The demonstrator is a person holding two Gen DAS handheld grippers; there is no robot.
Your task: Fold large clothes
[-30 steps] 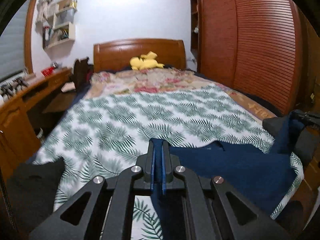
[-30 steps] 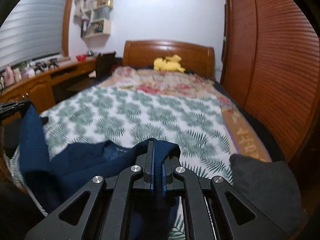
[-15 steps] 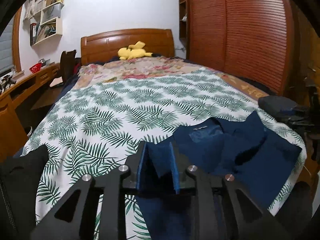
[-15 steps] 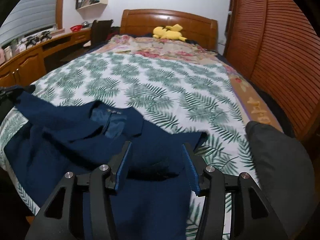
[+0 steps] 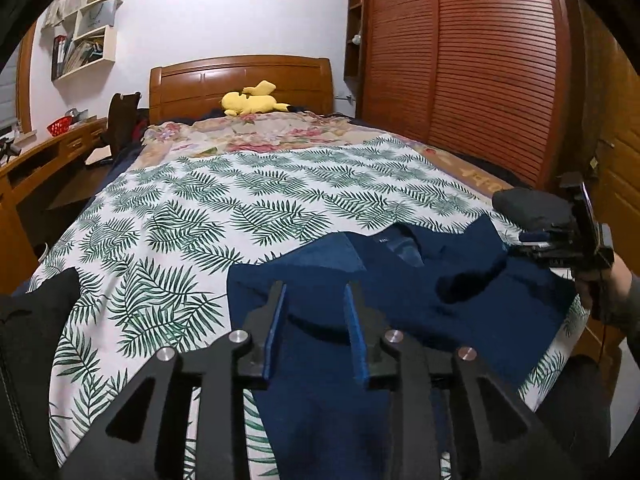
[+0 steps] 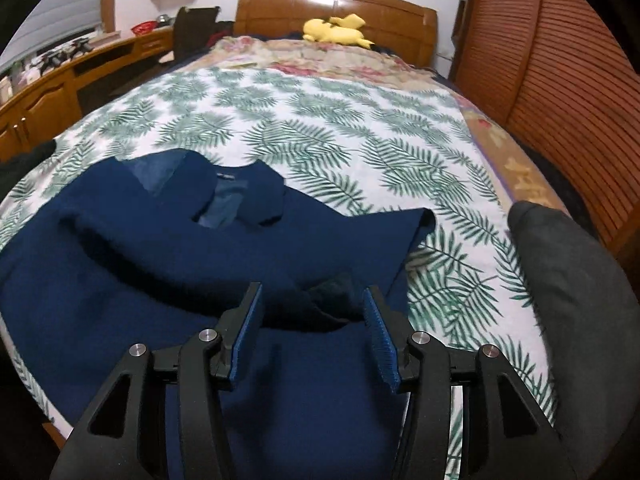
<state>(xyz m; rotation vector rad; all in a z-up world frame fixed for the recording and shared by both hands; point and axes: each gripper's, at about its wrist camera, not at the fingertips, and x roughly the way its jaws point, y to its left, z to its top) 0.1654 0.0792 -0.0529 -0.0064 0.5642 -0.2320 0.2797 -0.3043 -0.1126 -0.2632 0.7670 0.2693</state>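
Both grippers, left point(image 5: 316, 328) and right point(image 6: 312, 330), have let go: jaws now apart, nothing between them. The coat point(image 6: 168, 248) lies rumpled at the bed's point(image 6: 320, 120) foot edge, needing smoothing before folding.

1. Ahead of my tool I see a bed with a leaf-print sheet point(image 5: 240, 208) spread across its near half.
2. Farther ahead, a floral blanket point(image 5: 260, 136) covers the far half of the bed.
3. A yellow plush toy point(image 5: 252, 100) lies at the far end, just in front of the wooden headboard point(image 5: 240, 76).
4. To the right of the tool stands a slatted wooden wardrobe point(image 5: 480, 80).
5. To the left runs a wooden surface point(image 6: 60, 84) along the wall, with a red basket point(image 5: 58, 126) on it.
6. High on the left, white wall shelves point(image 5: 88, 40) hold books.
7. A dark cushion point(image 6: 568, 280) sits near right of the tool.
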